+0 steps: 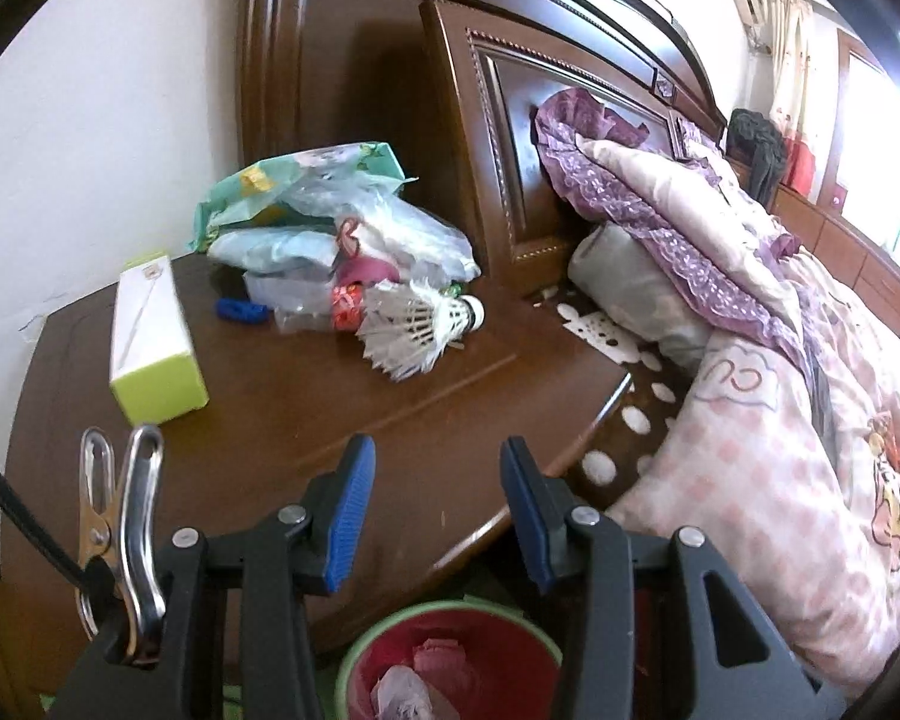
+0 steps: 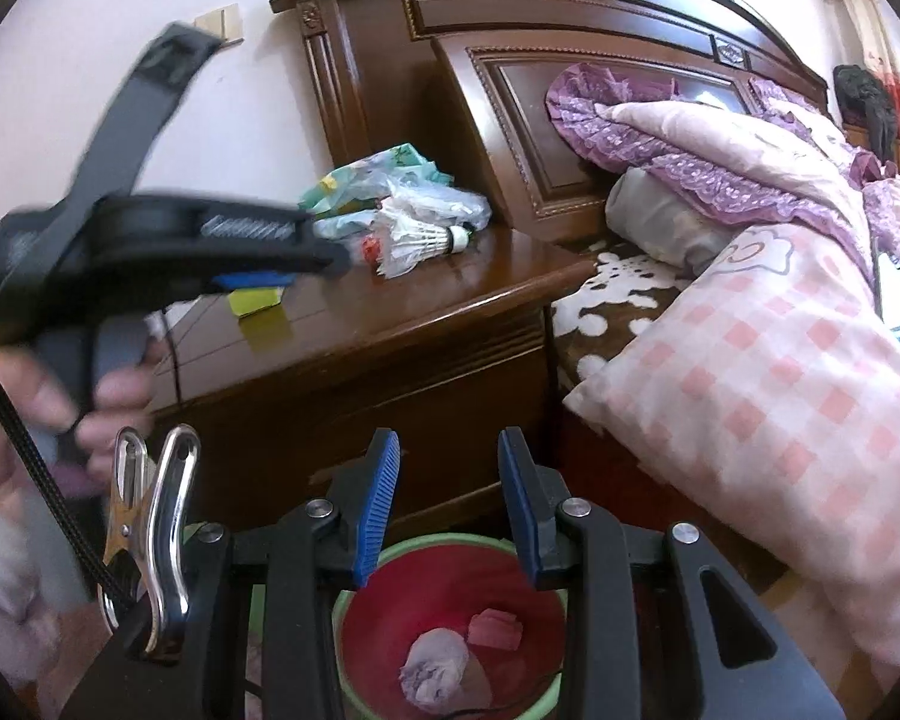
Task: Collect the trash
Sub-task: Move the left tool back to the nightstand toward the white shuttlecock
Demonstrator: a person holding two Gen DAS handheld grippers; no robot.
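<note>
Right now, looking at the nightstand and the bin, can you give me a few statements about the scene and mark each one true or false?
1. The shuttlecock lies on the nightstand. True.
2. The left gripper holds a plastic bag. False: its jaws are open, with nothing between them.
3. The bin already has crumpled trash inside. True.
4. The white and green box lies on the bed. False: it lies on the nightstand, near the wall.
5. The right gripper is open and empty above the bin. True.
6. The pile of plastic bags is inside the bin. False: it sits on the nightstand by the headboard.
</note>
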